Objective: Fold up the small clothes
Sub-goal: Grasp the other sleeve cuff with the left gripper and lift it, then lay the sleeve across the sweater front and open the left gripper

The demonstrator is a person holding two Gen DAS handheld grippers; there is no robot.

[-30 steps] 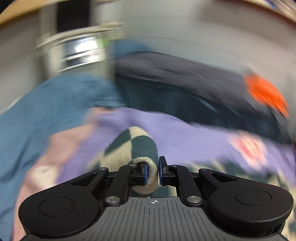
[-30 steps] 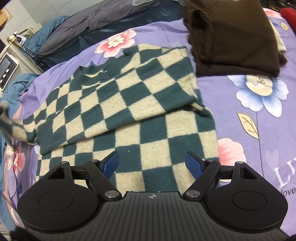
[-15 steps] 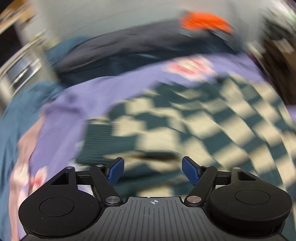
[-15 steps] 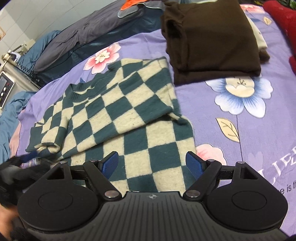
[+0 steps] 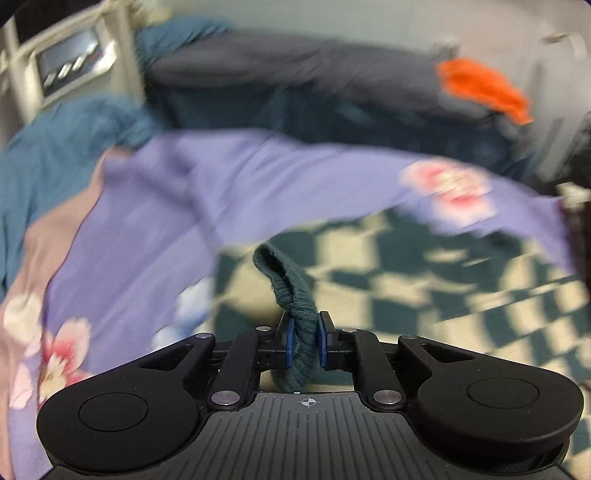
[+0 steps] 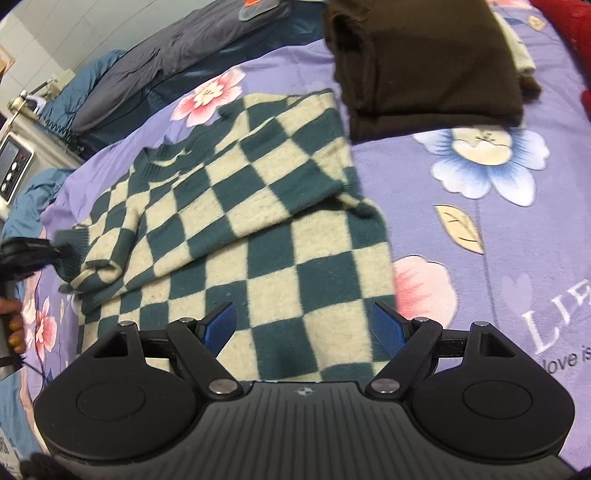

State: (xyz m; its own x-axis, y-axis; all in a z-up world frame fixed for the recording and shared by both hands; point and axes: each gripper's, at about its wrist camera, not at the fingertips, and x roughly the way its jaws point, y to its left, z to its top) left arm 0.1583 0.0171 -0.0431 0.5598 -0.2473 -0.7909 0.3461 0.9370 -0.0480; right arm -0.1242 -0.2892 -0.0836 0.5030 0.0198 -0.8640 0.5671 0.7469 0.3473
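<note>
Sweater point(image 6: 236, 221), dark teal and cream checkerboard knit, spread flat on purple floral bedsheet point(image 6: 480, 229); neckline toward far side, one sleeve folded diagonally across the chest, hem nearest the right wrist camera. Ribbed teal cuff point(image 5: 295, 295) lifted off the sheet, pinched between blue pads of left gripper point(image 5: 303, 343), jaws pressed tight on the knit. Same gripper seen at far left edge of right wrist view, at the sleeve end. Right gripper point(image 6: 306, 326) spread wide, nothing between the pads, hovering over the sweater hem. Left wrist view motion-blurred, detail poor.

Folded dark brown garment point(image 6: 424, 62) on the sheet just beyond the sweater's far right corner, close, contact unclear. Red fabric point(image 6: 569, 29) at far right edge. Grey quilt point(image 6: 166, 48) and teal bedding point(image 6: 92, 77) bunched along far side of bed. Orange item point(image 5: 484, 88) on the grey quilt. Metal appliance with button panel point(image 6: 13, 162) at left beside the bed.
</note>
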